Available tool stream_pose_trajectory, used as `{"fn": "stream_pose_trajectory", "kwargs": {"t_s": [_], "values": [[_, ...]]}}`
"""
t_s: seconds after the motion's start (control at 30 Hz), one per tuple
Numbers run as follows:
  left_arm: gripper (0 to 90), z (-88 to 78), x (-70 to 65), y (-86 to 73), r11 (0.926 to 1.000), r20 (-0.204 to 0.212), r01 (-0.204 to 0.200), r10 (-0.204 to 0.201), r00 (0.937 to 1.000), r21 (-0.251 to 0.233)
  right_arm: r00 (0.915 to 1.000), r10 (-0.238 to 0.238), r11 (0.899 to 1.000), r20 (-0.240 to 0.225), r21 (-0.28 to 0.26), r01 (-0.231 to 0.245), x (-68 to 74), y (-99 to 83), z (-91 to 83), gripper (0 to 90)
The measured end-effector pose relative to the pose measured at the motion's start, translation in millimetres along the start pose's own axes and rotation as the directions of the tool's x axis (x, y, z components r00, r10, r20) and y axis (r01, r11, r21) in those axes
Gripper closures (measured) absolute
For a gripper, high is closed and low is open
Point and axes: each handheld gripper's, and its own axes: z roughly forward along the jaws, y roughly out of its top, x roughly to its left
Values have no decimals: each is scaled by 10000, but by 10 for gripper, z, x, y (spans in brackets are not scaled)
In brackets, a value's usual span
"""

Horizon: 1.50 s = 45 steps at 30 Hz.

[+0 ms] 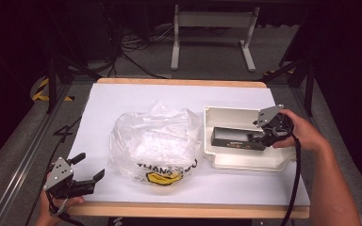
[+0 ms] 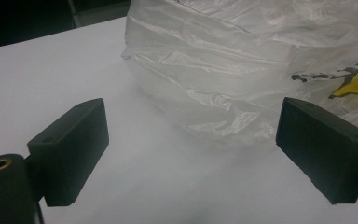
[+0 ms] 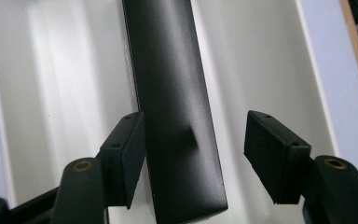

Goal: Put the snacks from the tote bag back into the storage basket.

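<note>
A: Start nearest the person. What sits at the front edge?

B: The left gripper (image 1: pixel 88 169), at about eight o'clock on the white table (image 1: pixel 122 99), held by the left hand (image 1: pixel 52 205). Its jaws stand wide apart with nothing between them; in the left gripper view they frame bare tabletop.

A: And just beyond it?

B: A crumpled clear plastic bag (image 1: pixel 153 141), towards two o'clock from that gripper, near it but not touching. It lies at the table's middle, and its near side carries black "THANK YOU" lettering over a yellow smiley. The left gripper view shows the bag (image 2: pixel 223 70) filling the upper right, the yellow print at three o'clock.

A: What about the other side?

B: At three o'clock on the table lies a shallow white tray (image 1: pixel 226 162), just beside the bag. Inside it is a long black box (image 1: pixel 233 139), lying flat along the tray's length.

A: Is it held?

B: The right gripper (image 1: pixel 259 136), in the right hand (image 1: pixel 301 132), reaches in from three o'clock over the box's right end. In the right gripper view the box (image 3: pixel 177 116) runs up between the jaws: one pad lies against its side, the other stands off with a gap, so the jaws are fairly narrow but not clamped on it.
</note>
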Motion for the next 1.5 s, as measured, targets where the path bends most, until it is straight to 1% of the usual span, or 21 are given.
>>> {"fn": "stream_pose_trajectory", "kwargs": {"t_s": [0.07,0.2,0.23,0.3,0.37,0.47,0.67,0.77,0.8,0.83,0.87,0.9,0.97,1.03,1.07,1.13,1.27,1.33,1.4,1.47,1.5], "values": [[104,11,0,1,10000,81,62,-62,9999,4,9998,86,9999,188,-100,-85,12,6,-27,394],[104,35,11,8,10000,123,31,-31,9999,6,9988,169,9997,464,-206,-159,46,20,-64,389],[104,42,13,9,10000,116,39,-39,9999,-1,9988,112,9996,470,-275,-99,44,23,-78,387],[104,53,18,11,10000,106,35,-36,9999,27,9972,355,9986,654,-426,-327,53,26,-109,384],[104,63,23,13,10000,75,56,-56,10000,33,9962,504,9973,708,-561,-465,60,27,-128,371],[105,78,37,19,9999,74,49,-50,10000,120,9944,664,9961,819,-643,-612,63,19,-147,364],[106,105,48,24,9999,80,38,-39,10000,98,9887,1019,9912,1103,-961,-914,99,7,-208,340],[106,118,49,32,10000,122,35,-36,9999,89,9828,1361,9846,1251,-1269,-1202,119,-2,-227,311],[106,122,49,35,10000,121,16,-16,9999,70,9810,1468,9829,1268,-1298,-1303,121,-4,-232,302],[106,124,48,37,10000,129,7,-8,9999,69,9760,1662,9786,1407,-1454,-1457,131,-10,-242,296],[106,127,49,39,10000,130,-10,9,9999,66,9760,1662,9786,1407,-1454,-1457,131,-10,-242,296],[105,128,53,41,10000,161,-5,3,9999,95,9749,1748,9763,1379,-1528,-1534,138,-11,-251,295],[105,139,57,43,10000,150,25,-26,9999,66,9701,1897,9713,1513,-1733,-1629,161,-10,-267,287],[106,148,58,46,10000,165,28,-29,9999,55,9668,1979,9688,1618,-1827,-1678,183,-8,-279,285],[106,153,59,47,10000,166,21,-22,9999,56,9632,2125,9645,1647,-1933,-1798,200,-11,-291,285],[106,156,59,46,10000,199,44,-46,9998,62,9619,2162,9635,1675,-1960,-1824,210,-11,-296,285],[106,145,66,38,10000,209,45,-46,9998,52,9553,2329,9588,1820,-2073,-1942,257,-11,-314,278],[106,138,66,38,10000,195,61,-62,9998,64,9506,2446,9556,1912,-2138,-2029,285,-14,-323,277],[106,140,61,38,9999,188,75,-77,9998,98,9449,2654,9472,1917,-2349,-2184,314,-23,-336,277],[105,142,59,37,9999,178,61,-63,9998,131,9392,2770,9426,2028,-2470,-2246,351,-29,-346,277],[105,141,59,36,9999,176,59,-61,9998,133,9370,2867,9385,1998,-2548,-2328,372,-34,-353,276]]}}
